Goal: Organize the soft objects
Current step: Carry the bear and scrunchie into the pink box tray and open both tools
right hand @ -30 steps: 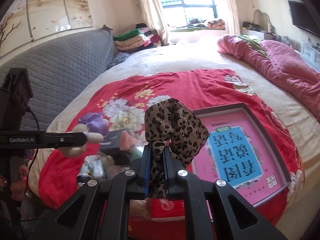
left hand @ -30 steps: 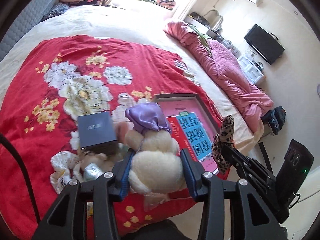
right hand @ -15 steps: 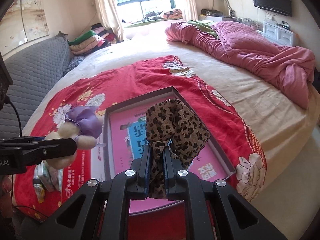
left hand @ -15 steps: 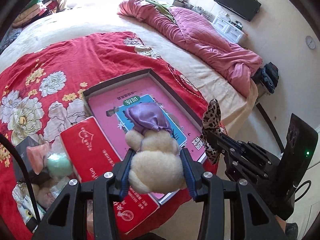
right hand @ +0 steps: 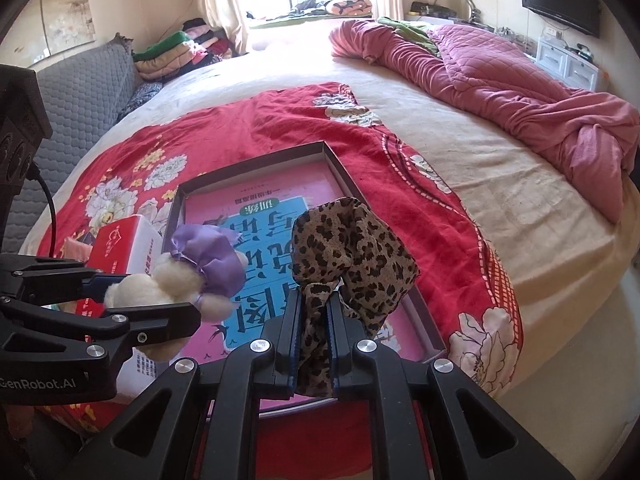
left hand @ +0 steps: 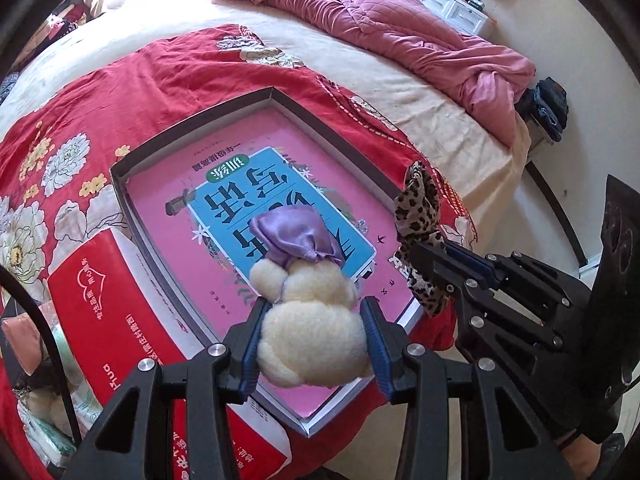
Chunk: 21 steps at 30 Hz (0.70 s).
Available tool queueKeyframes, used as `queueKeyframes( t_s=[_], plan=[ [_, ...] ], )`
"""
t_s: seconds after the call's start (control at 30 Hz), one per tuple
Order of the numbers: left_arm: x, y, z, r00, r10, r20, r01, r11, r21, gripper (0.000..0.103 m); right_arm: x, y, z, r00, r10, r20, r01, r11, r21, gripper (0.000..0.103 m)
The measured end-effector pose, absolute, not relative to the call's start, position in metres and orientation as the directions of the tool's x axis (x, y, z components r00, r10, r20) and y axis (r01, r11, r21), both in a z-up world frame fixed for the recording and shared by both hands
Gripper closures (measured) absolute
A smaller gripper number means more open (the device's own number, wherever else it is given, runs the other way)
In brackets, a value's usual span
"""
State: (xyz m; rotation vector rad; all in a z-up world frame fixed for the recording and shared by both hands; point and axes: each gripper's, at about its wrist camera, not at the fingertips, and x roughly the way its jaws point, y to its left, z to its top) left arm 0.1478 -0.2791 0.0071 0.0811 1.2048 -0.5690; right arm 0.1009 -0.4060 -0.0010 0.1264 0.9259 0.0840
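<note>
My left gripper [left hand: 312, 336] is shut on a cream plush toy [left hand: 310, 332] with a purple satin cap [left hand: 296, 236], held above the near edge of a shallow dark-rimmed box [left hand: 120, 184] lined with a pink and blue printed sheet. The toy also shows in the right wrist view [right hand: 160, 284]. My right gripper [right hand: 314, 332] is shut on a leopard-print fabric piece [right hand: 352, 252], held above the box's [right hand: 340, 168] near right part. The fabric also shows in the left wrist view [left hand: 420, 216], right of the toy.
The box lies on a red floral blanket [left hand: 168, 80] on a bed. A red packet [left hand: 108, 304] lies left of the box, with small items [left hand: 40, 412] beyond it. A pink quilt [right hand: 500, 80] is bunched at the far right. The bed edge drops at the right.
Both grippers have swung right, from over the pile of small items to over the box. Each keeps its hold on its object.
</note>
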Motion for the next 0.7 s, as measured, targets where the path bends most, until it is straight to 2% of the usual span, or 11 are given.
queueKeyframes(
  t_s=[0.27, 0.53, 0.63, 0.7],
  plan=[
    [0.146, -0.283, -0.012, 0.186, -0.35, -0.918, 0.465, 0.855, -0.232, 0.057, 0.106, -0.406, -0.023, 0.549, 0.18, -0.816, -0.008, 0.978, 0.21, 0.09],
    [0.142, -0.286, -0.018, 0.167, -0.335, -0.927, 0.476, 0.851, -0.221, 0.057, 0.112, -0.402, -0.034, 0.516, 0.185, -0.836, -0.006, 0.977, 0.213, 0.089],
    [0.142, -0.288, -0.019, 0.166, -0.327, -0.93, 0.484, 0.849, -0.212, 0.057, 0.112, -0.405, -0.035, 0.512, 0.178, -0.84, 0.009, 0.977, 0.213, 0.084],
    [0.141, -0.289, -0.02, 0.166, -0.32, -0.933, 0.487, 0.849, -0.204, 0.057, 0.111, -0.407, -0.036, 0.513, 0.172, -0.841, 0.018, 0.977, 0.21, 0.076]
  ],
)
